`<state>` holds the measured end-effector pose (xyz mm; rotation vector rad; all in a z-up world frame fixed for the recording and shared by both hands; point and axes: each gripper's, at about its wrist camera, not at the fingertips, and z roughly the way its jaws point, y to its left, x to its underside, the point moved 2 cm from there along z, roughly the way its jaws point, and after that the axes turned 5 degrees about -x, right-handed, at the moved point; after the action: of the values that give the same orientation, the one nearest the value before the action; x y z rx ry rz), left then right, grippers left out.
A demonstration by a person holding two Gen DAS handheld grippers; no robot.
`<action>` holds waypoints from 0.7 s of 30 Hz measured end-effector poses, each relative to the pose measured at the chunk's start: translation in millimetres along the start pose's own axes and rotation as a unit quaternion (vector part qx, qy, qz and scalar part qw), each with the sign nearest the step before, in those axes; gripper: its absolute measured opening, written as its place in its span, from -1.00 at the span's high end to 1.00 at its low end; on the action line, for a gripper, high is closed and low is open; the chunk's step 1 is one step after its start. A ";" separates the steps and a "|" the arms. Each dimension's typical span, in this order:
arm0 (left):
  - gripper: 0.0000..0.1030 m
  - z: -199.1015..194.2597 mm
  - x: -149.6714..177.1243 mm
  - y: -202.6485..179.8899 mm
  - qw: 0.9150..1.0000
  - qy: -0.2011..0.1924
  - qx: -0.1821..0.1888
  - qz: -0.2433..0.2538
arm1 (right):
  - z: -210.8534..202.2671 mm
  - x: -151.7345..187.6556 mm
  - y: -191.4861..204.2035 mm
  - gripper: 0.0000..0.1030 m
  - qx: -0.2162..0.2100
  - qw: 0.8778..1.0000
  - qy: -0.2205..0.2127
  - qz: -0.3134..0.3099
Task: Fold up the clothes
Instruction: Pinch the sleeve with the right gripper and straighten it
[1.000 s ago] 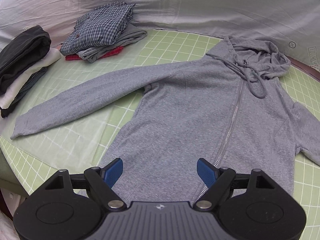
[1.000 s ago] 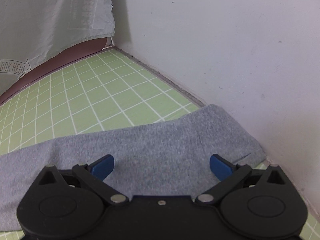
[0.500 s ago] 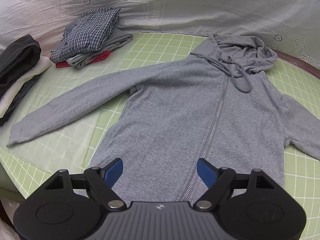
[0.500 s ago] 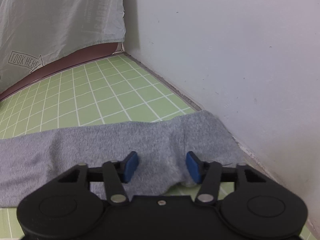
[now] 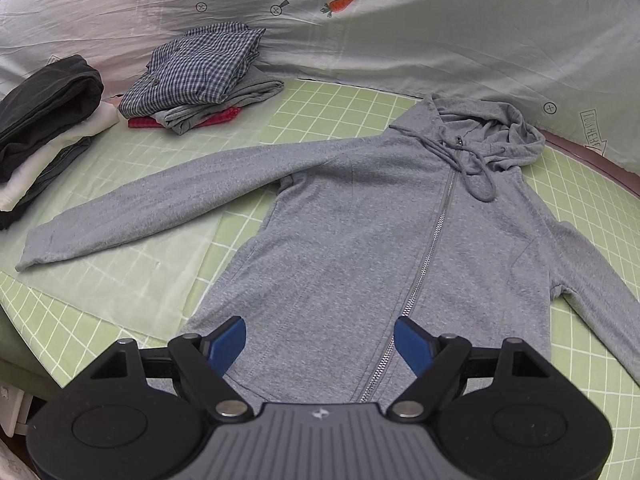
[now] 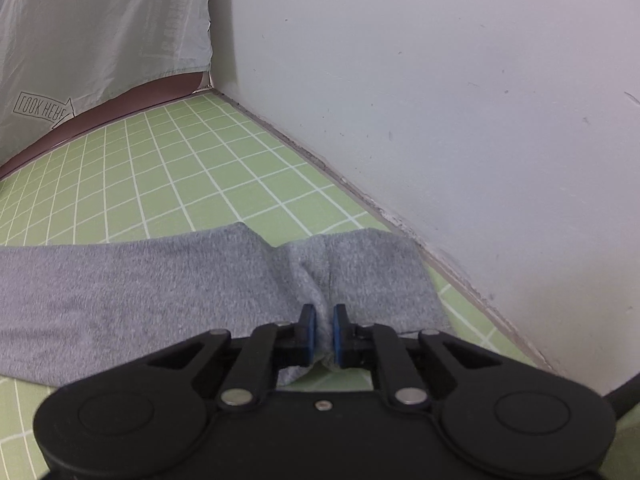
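A grey zip hoodie [image 5: 360,216] lies flat, front up, on the green grid mat [image 5: 332,100], both sleeves spread out and the hood at the far right. My left gripper [image 5: 320,342] is open and empty, hovering over the hoodie's bottom hem near the zipper. In the right wrist view, my right gripper [image 6: 322,330] is shut on the cuff end of the hoodie's grey sleeve [image 6: 160,280], which bunches into a ridge between the pads, close to the white wall.
A folded stack topped by a checked shirt [image 5: 196,68] and a dark and white stack [image 5: 44,120] sit at the mat's far left. A carrot-print sheet [image 5: 360,20] hangs behind. A white wall [image 6: 440,100] borders the mat's right edge.
My right gripper closed from wide open onto the sleeve cuff, pinching the cloth. My left gripper stayed open and shifted slightly over the hem.
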<state>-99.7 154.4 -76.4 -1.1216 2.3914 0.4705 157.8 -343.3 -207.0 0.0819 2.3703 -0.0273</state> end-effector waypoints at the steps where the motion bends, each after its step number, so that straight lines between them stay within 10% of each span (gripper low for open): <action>1: -0.59 -0.5 1.2 2.6 1.000 0.002 0.002 -0.003 | -3.5 2.7 -2.0 0.82 0.002 1.000 0.002 0.004; 9: -0.59 -2.6 14.9 24.2 1.000 0.010 0.012 -0.010 | -19.8 19.4 -7.8 0.67 0.027 0.999 0.030 0.023; 19: -0.60 19.4 7.9 108.2 0.996 0.013 0.013 -0.086 | -52.5 16.9 30.7 -0.90 0.045 0.999 0.024 -0.004; 21: -0.60 28.0 1.7 133.4 0.994 0.017 0.018 -0.106 | -70.5 20.2 61.3 -0.95 0.025 0.999 0.008 -0.021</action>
<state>-198.2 248.2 -86.0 -1.3597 2.2659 0.3382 98.5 -278.0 -170.2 0.0558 2.3872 -0.1066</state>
